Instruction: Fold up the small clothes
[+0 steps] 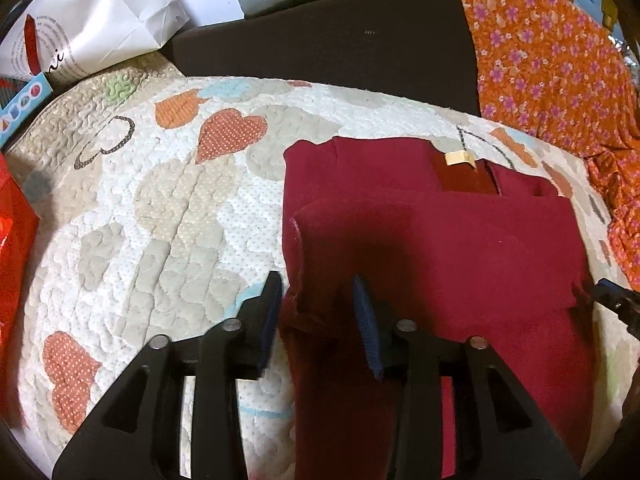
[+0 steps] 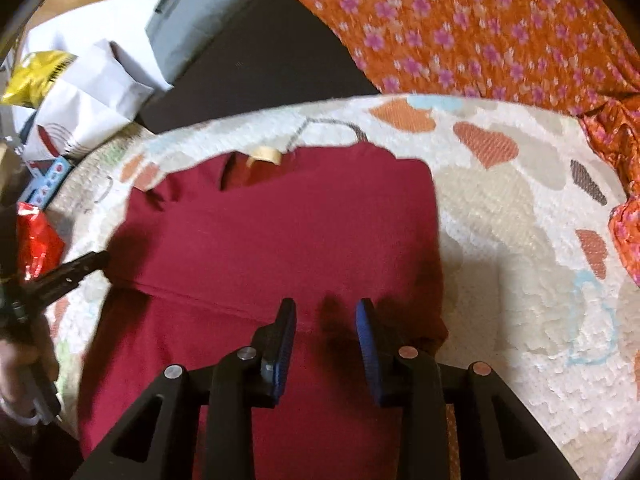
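A dark red garment lies on a quilt with heart patches. Its lower part is folded up over the body, and a beige neck label shows at the far end. My left gripper stands open at the garment's left edge; the folded edge lies loose between its blue pads, which do not press on it. My right gripper is open just above the fold line near the garment's right side, with nothing pinched. In the right wrist view the left gripper shows at the left, held by a hand.
An orange floral cloth lies along the quilt's far right. Behind the quilt is a dark cushion. White paper bags, a blue box, a shiny red packet and a yellow packet crowd the left.
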The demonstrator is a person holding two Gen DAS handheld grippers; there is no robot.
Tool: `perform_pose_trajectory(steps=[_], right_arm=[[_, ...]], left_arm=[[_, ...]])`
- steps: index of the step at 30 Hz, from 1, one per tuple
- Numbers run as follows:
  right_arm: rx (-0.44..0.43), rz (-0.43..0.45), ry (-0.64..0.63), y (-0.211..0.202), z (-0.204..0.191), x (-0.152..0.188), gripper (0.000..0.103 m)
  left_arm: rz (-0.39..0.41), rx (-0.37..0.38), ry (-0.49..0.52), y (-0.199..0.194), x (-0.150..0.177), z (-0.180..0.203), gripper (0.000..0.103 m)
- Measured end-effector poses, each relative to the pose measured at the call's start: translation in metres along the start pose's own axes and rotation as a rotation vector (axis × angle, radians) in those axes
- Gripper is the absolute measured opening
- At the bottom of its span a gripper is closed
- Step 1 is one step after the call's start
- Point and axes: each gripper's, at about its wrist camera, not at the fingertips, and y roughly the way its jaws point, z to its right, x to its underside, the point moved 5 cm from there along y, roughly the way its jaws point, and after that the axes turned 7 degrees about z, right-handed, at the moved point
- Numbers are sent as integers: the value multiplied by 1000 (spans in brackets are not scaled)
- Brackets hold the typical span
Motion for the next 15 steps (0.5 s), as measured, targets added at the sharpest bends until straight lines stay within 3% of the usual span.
perform_pose_trajectory(steps=[1, 3, 15], right_arm=[[-10, 5, 5, -6, -1, 0, 36], [-24, 10, 12, -15, -2, 2, 44], [-30, 52, -21, -39, -7, 25, 44]], left_arm=[[5, 6, -7, -3, 0, -1, 58], [22, 18, -21, -10, 0, -3, 63], [50, -53, 5, -32, 15, -5, 63]])
